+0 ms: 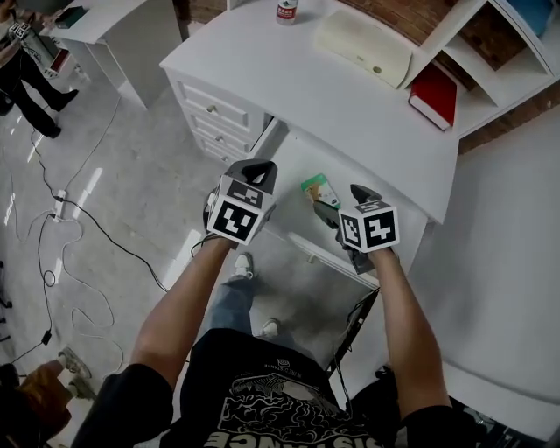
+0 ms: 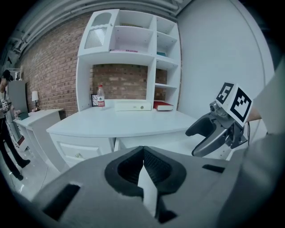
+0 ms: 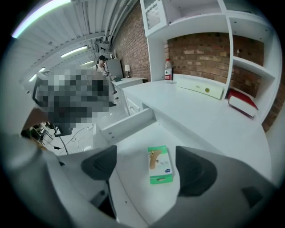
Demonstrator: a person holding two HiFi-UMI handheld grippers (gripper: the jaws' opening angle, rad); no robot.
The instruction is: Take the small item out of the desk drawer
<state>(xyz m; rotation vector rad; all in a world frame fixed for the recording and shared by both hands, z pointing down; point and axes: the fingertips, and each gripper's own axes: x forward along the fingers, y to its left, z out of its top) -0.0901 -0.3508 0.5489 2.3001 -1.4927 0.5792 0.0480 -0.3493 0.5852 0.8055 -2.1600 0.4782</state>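
The desk drawer (image 1: pixel 293 162) stands pulled out under the white desk top (image 1: pixel 350 114). A small green box (image 1: pixel 319 189) lies flat on its floor. In the right gripper view the green box (image 3: pixel 159 165) lies between and below my open jaws, and neither pad touches it. My right gripper (image 1: pixel 324 210) hovers just over the box at the drawer's near right. My left gripper (image 1: pixel 255 169) hangs over the drawer's left side with its jaws shut and nothing in them (image 2: pixel 143 165). The right gripper (image 2: pixel 213 131) also shows in the left gripper view.
On the desk top stand a bottle (image 1: pixel 286 10), a cream case (image 1: pixel 363 45) and a red book (image 1: pixel 435 94). A stack of side drawers (image 1: pixel 214 114) sits left of the open one. Cables (image 1: pixel 79 219) trail on the floor, where a person (image 1: pixel 26 79) stands at the far left.
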